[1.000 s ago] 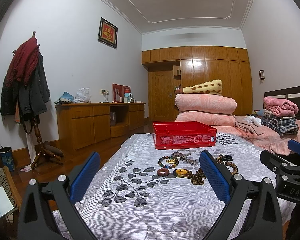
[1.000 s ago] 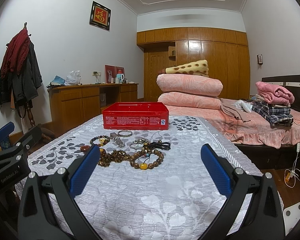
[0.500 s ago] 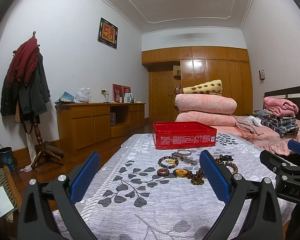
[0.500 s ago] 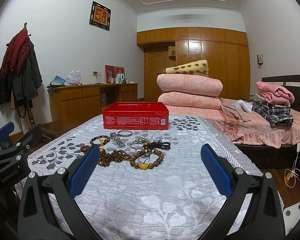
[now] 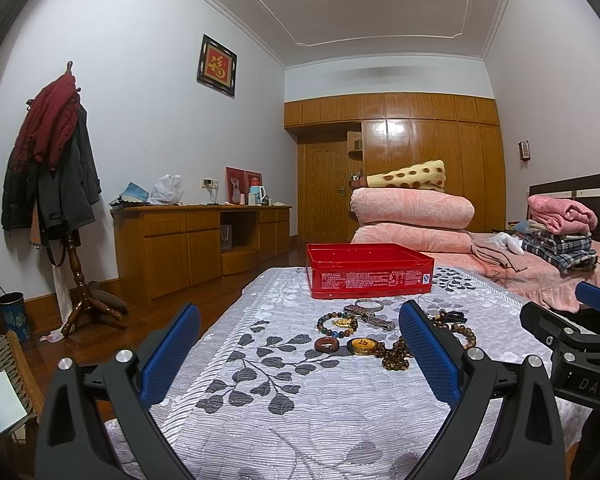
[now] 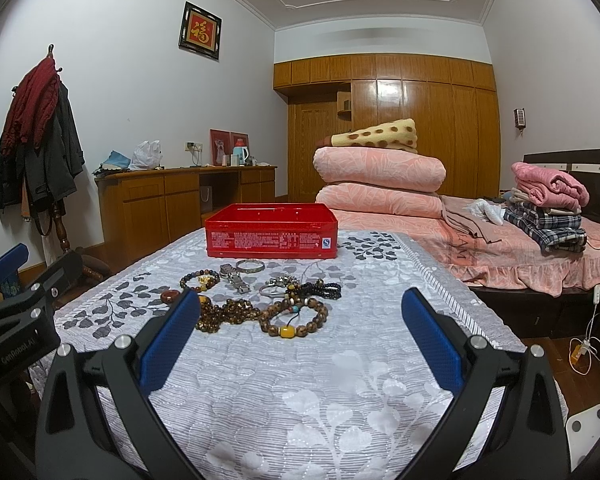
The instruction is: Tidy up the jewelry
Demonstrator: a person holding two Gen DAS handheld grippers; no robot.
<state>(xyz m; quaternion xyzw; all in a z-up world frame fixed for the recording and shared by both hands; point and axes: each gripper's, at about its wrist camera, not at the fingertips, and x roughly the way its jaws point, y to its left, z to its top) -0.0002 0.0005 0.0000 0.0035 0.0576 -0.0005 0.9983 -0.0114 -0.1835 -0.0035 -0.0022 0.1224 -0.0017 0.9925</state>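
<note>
1. Left wrist view: the left hand-held gripper (image 5: 299, 350) hovers released and empty above the quilted bed cover (image 5: 284, 408). Ahead of its right finger, the red-brown ring (image 5: 328, 344) and amber disc (image 5: 363, 346) lie touching a brown bead strand (image 5: 396, 356); a careless pinch may drag neighbours along.

2. Right wrist view: the right hand-held gripper (image 6: 299, 330) is likewise released and empty. The wooden bracelet (image 6: 294, 318) lies just ahead, tangled with other strands; lifting it may snag them. The red tin (image 6: 271, 230) stands further ahead; a short carry spills beads.
</note>
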